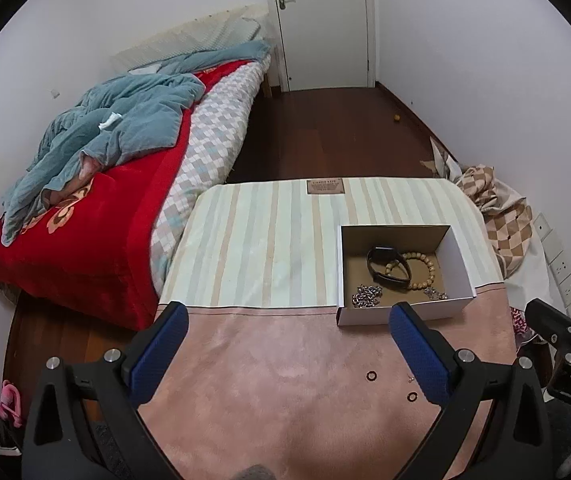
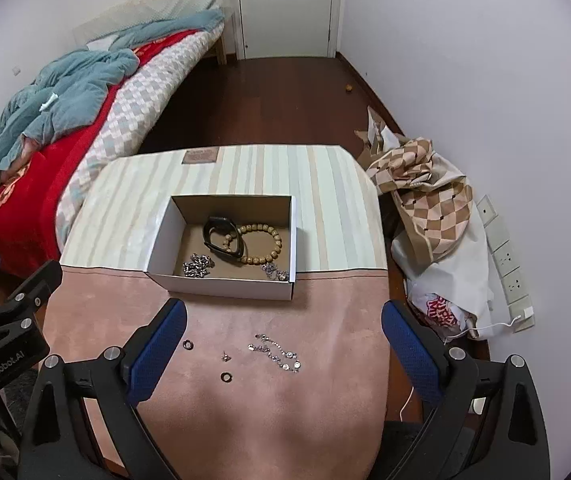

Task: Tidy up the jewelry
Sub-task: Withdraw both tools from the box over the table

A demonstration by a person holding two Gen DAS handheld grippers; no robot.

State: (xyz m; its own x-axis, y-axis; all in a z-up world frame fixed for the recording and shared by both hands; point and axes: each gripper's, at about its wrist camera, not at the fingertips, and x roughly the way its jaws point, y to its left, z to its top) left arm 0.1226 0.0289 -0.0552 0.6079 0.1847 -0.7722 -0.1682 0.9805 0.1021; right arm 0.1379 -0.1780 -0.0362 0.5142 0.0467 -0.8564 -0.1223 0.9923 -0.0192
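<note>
Box (image 2: pixel 221 284) on table (image 2: pixel 325 312) already holds black band (image 2: pixel 223 240), bead bracelet (image 2: pixel 263 244), two chains. Left for you on pink cloth: crystal bracelet (image 2: pixel 277 354), two rings, small stud. Left claw (image 1: pixel 289 344) and right claw (image 2: pixel 283 344) both spread, empty.

Watch (image 2: pixel 223 236) and beads (image 2: pixel 261 242) in box (image 2: pixel 221 286), chain (image 2: pixel 279 354) before it

We see a matt white cardboard box (image 2: pixel 221 286) with a raw brown inside, holding a glossy black plastic band (image 2: pixel 223 242), a smooth wooden bead bracelet (image 2: pixel 263 246) and a shiny metal chain (image 2: pixel 197 266). It rests on a soft pink suede-like cloth (image 2: pixel 285 412).
</note>
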